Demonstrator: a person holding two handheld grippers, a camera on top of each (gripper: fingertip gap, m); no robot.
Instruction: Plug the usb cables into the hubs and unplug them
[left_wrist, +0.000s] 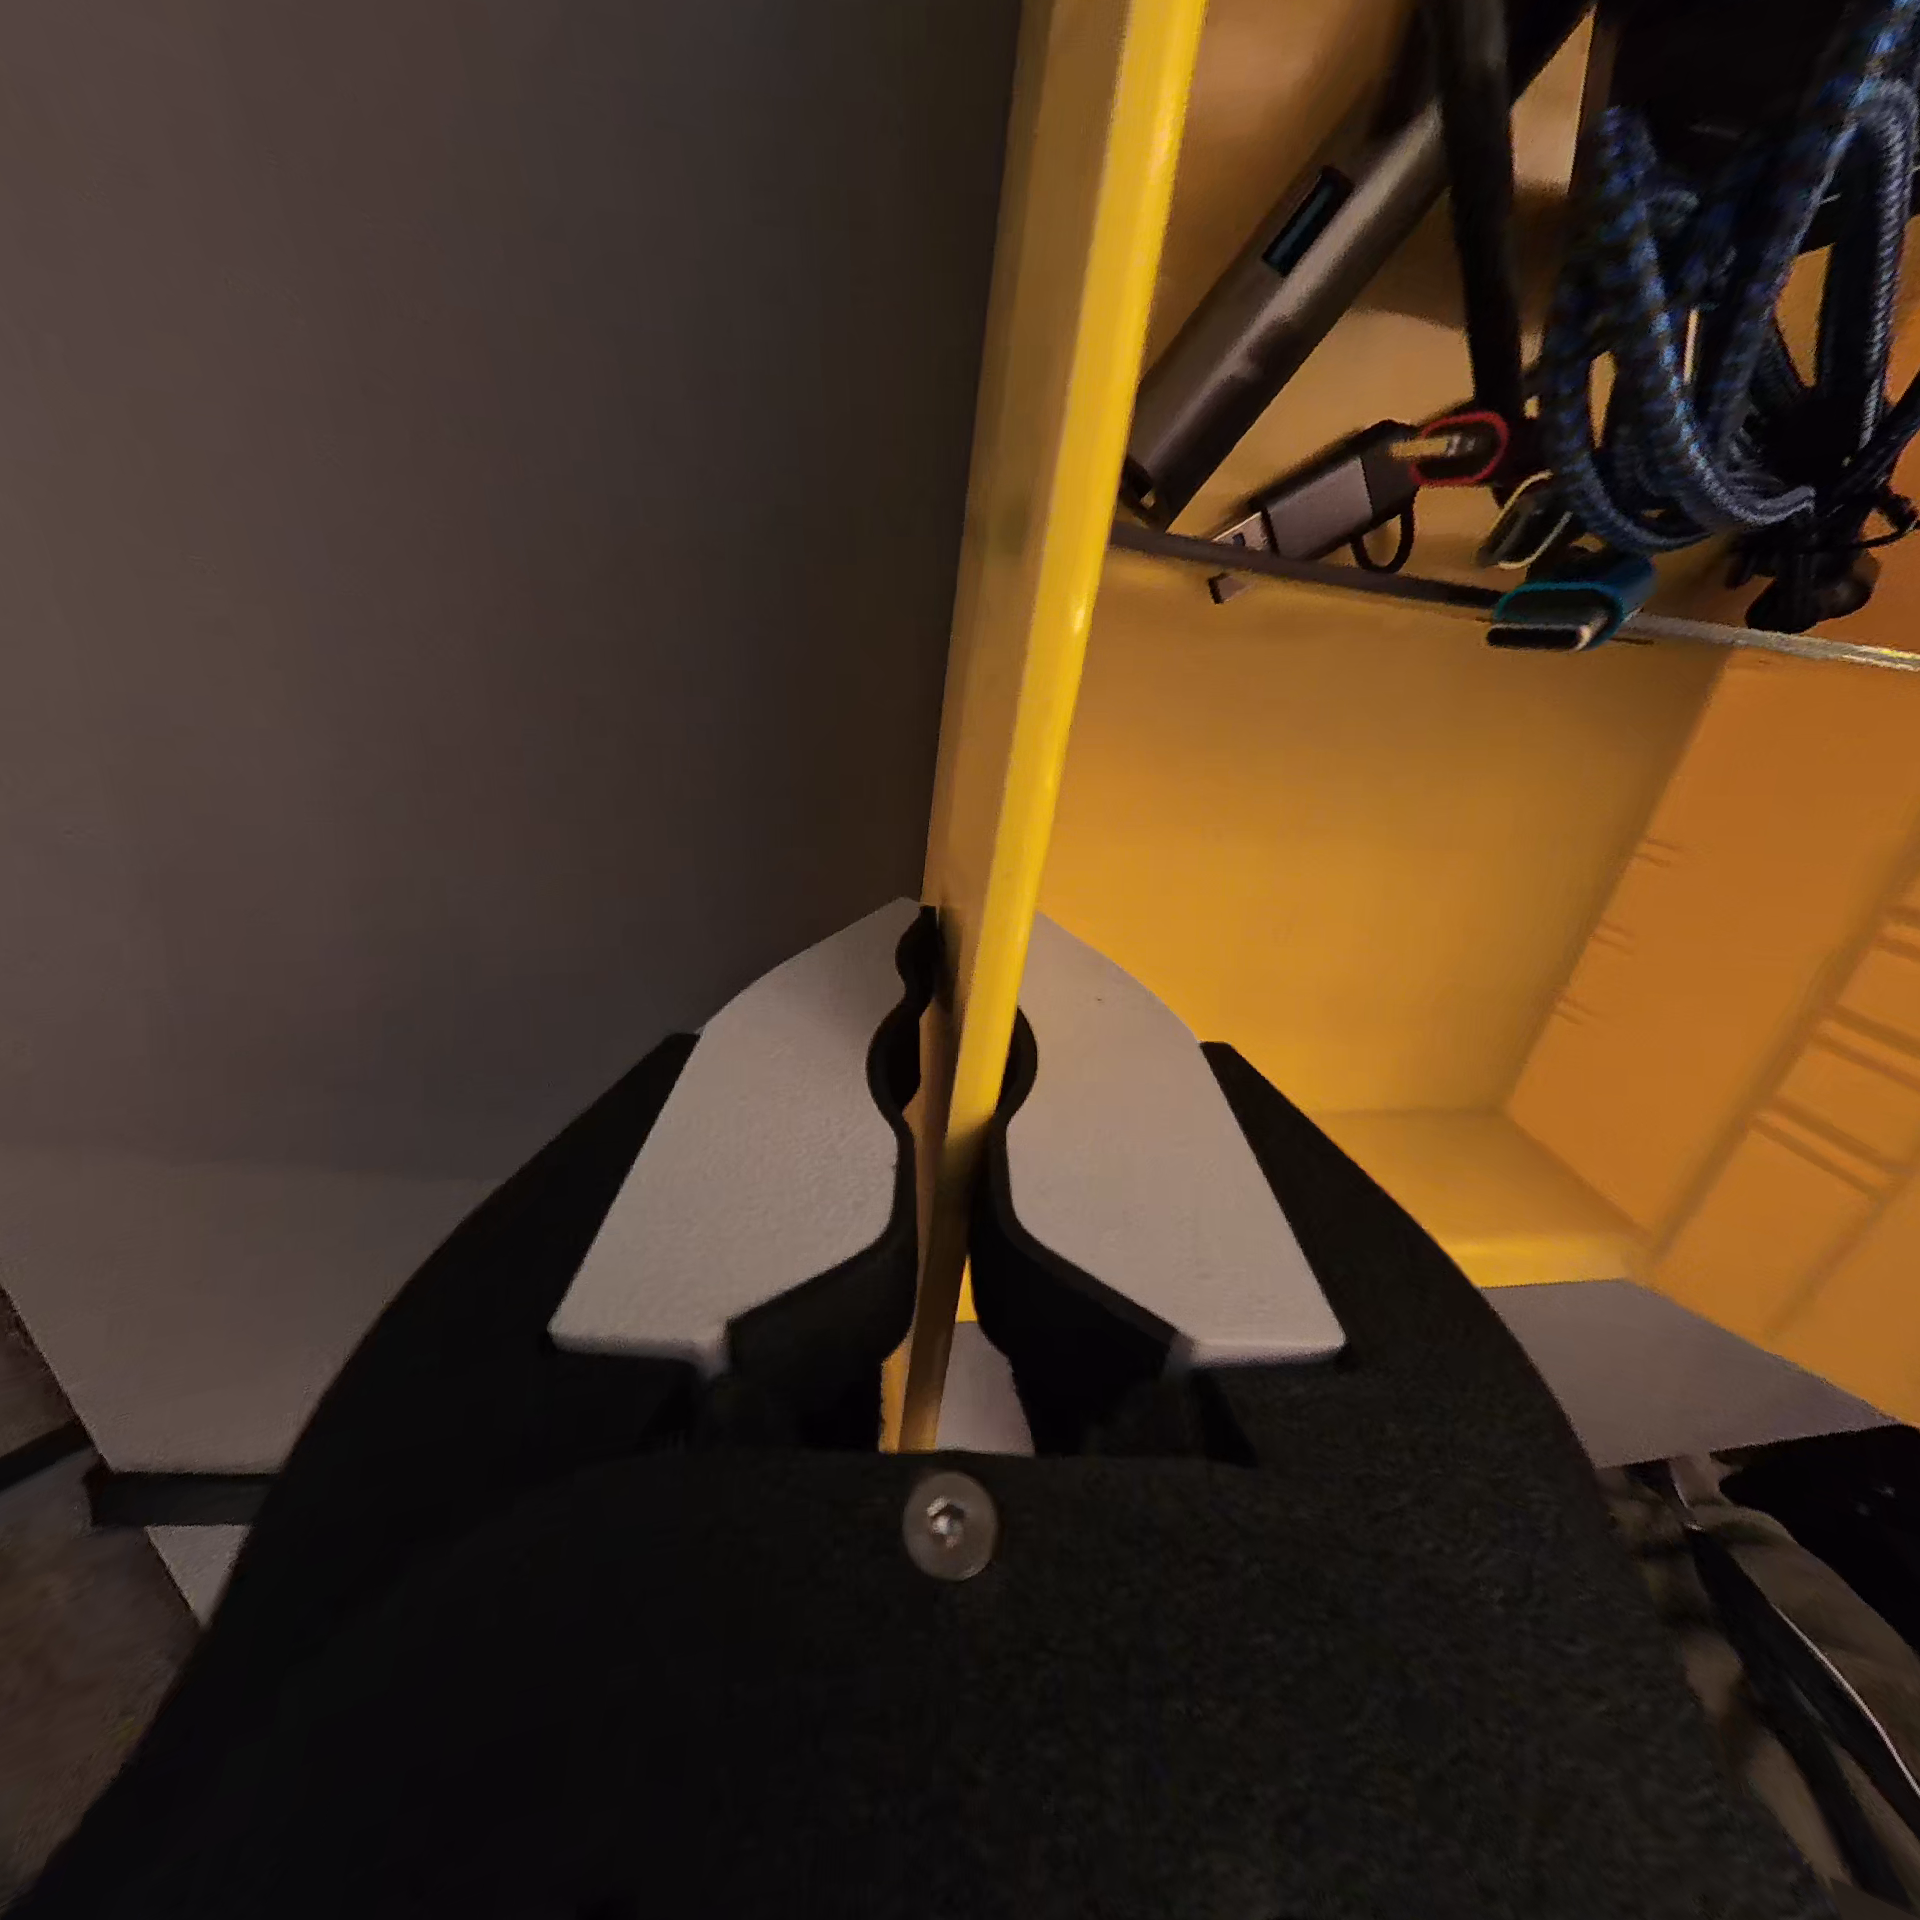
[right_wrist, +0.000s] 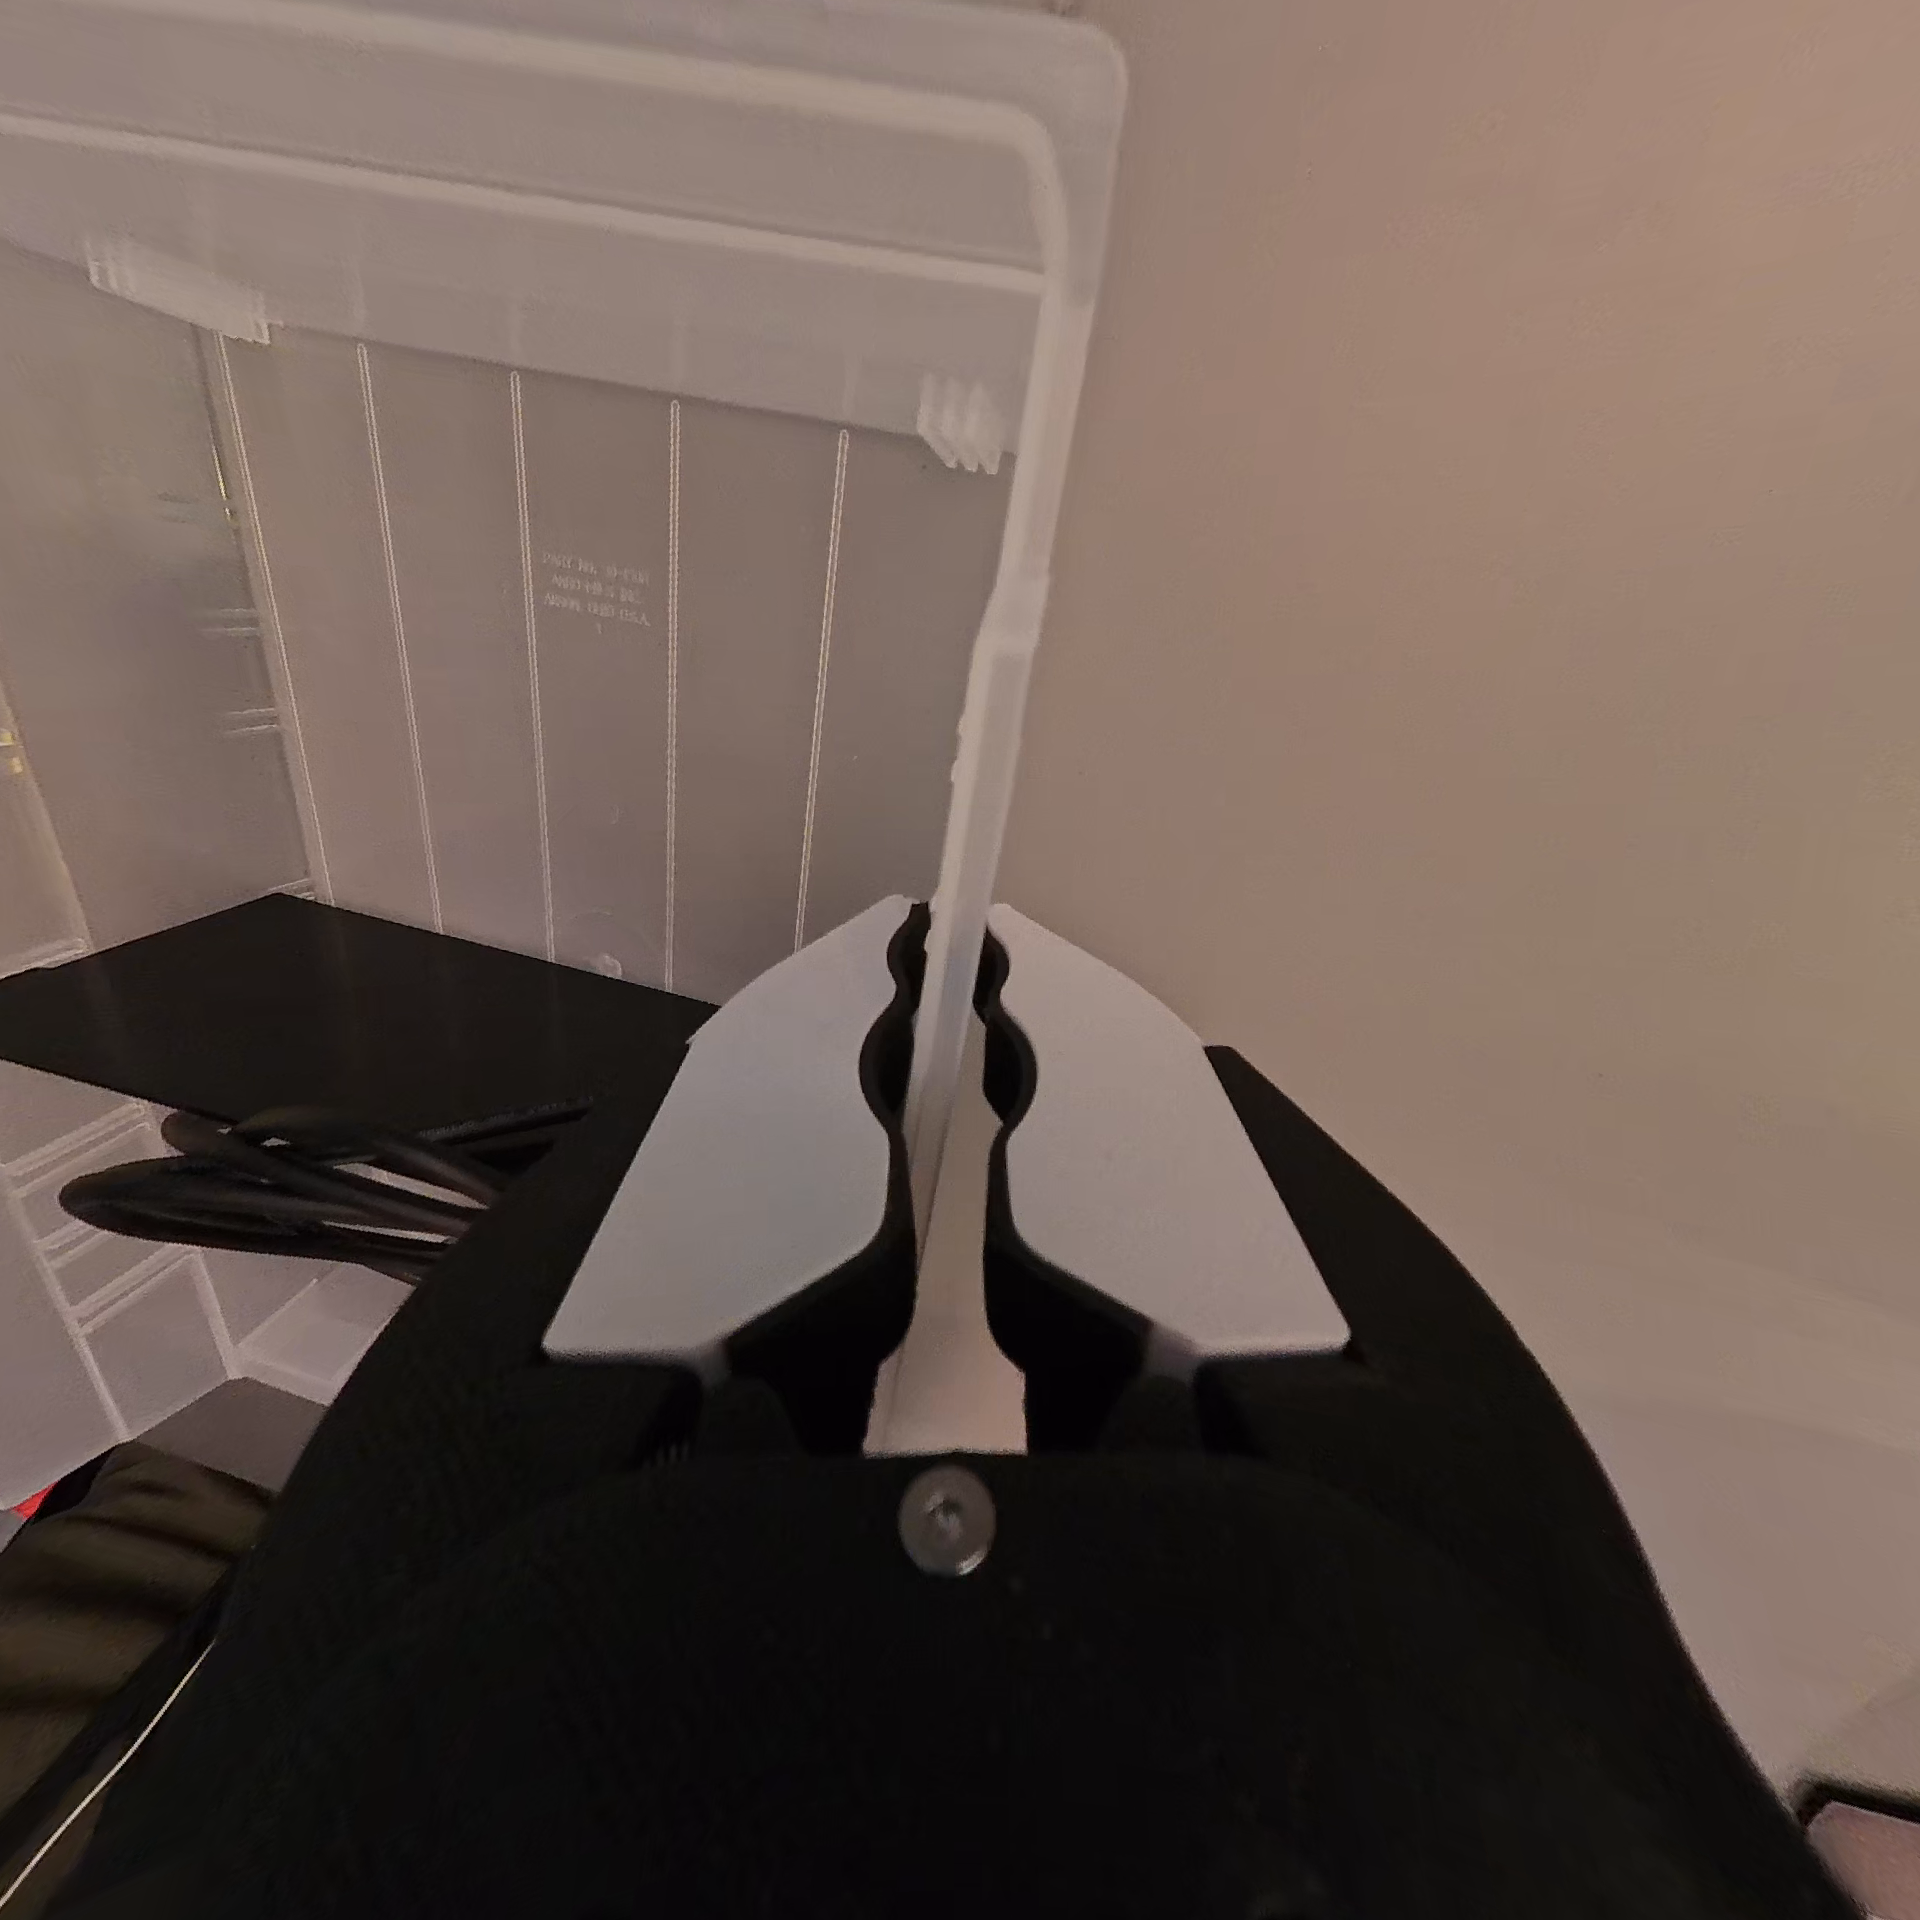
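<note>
L wrist: left gripper (left_wrist: 961, 997) clamped on the side wall of yellow bin (left_wrist: 1049, 623). Inside bin, upper right: grey hub (left_wrist: 1278, 322), blue braided cables (left_wrist: 1704, 343), loose USB plugs (left_wrist: 1569, 613) just below them.

R wrist: right gripper (right_wrist: 951, 987) clamped on wall edge of clear bin (right_wrist: 1029, 520). Black cable (right_wrist: 270, 1195) lies inside at left, w/ black panel (right_wrist: 312, 997) behind it.

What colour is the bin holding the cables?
Yellow bin, clearest in the left wrist view.
</note>
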